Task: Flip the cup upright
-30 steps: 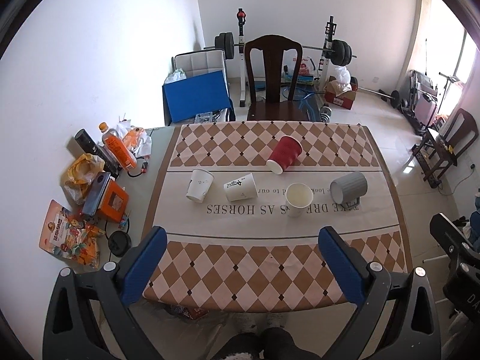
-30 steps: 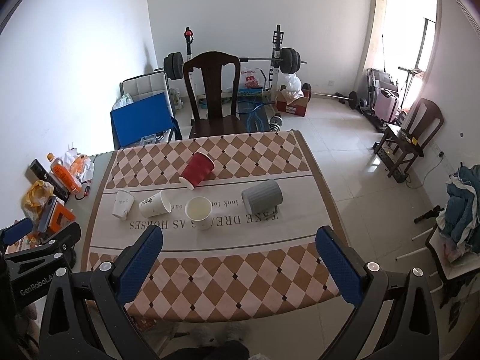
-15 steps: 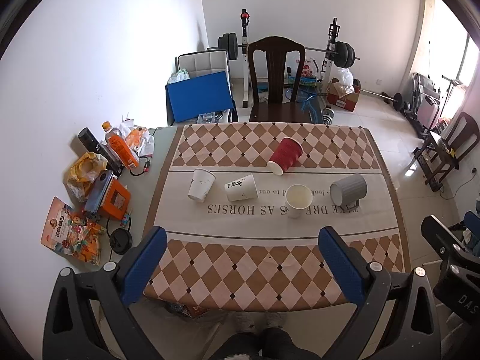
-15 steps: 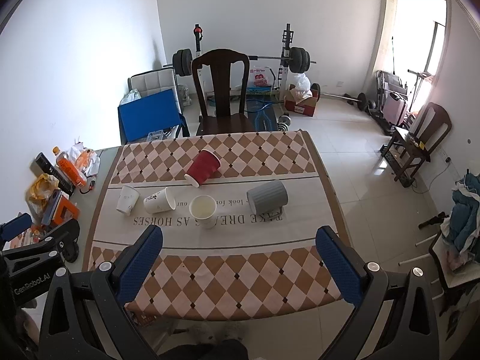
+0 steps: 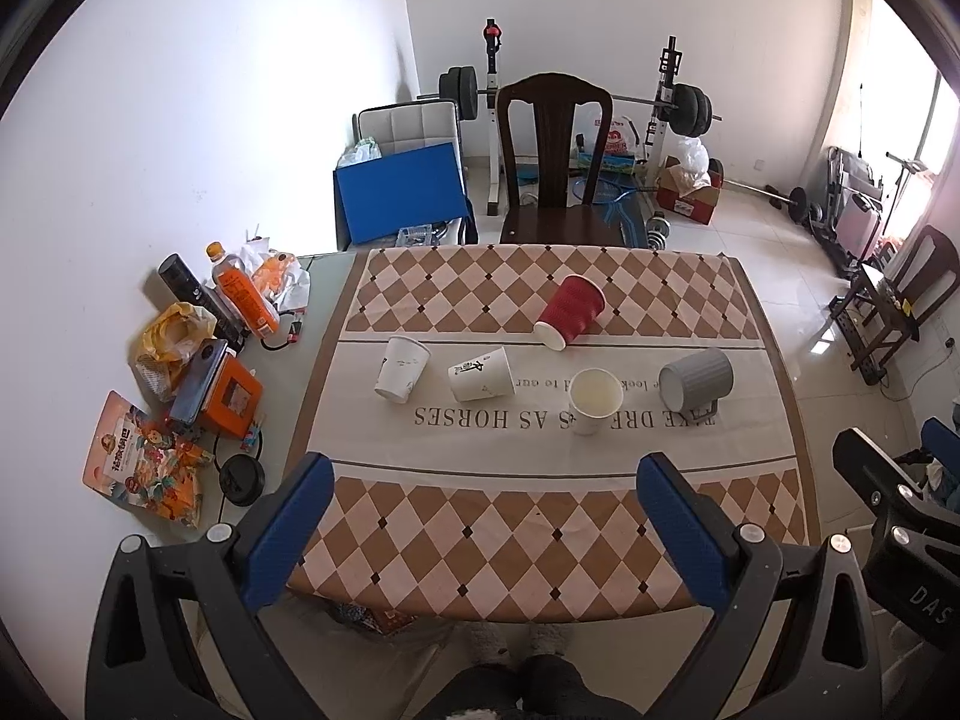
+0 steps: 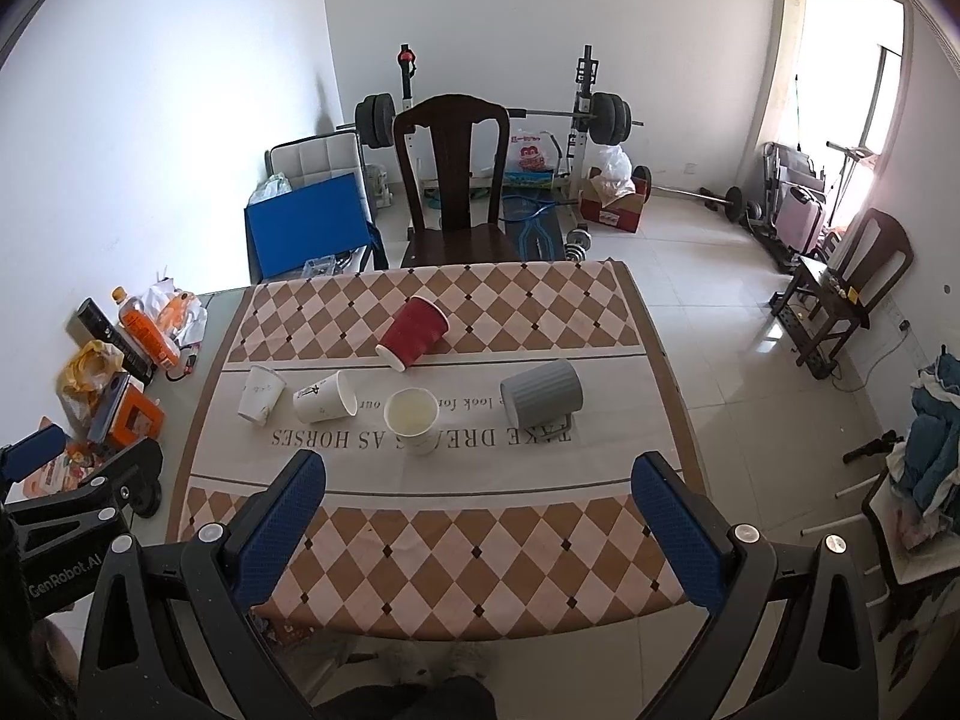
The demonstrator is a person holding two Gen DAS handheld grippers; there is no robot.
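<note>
Several cups sit on the checkered tablecloth [image 5: 480, 516]. A red paper cup [image 5: 569, 311] [image 6: 414, 331] lies on its side. A grey ribbed mug [image 5: 696, 385] [image 6: 542, 399] lies on its side. A white cup with writing [image 5: 480, 373] [image 6: 325, 398] lies on its side. A white cup [image 5: 402, 368] [image 6: 260, 393] stands upside down at the left. A white cup [image 5: 594, 399] [image 6: 411, 419] stands upright in the middle. My left gripper [image 5: 483, 522] and right gripper [image 6: 477, 519] are open and empty, held high above the table's near edge.
Bottles, snack bags and an orange box [image 5: 231, 399] clutter the table's left strip. A dark wooden chair [image 5: 555, 162] stands behind the table. Weights and a bench rack [image 6: 498, 114] fill the back of the room. Another chair [image 6: 852, 288] stands at right.
Both grippers have risen and drawn back a little, so the table looks slightly smaller and lower. The cups have not moved.
</note>
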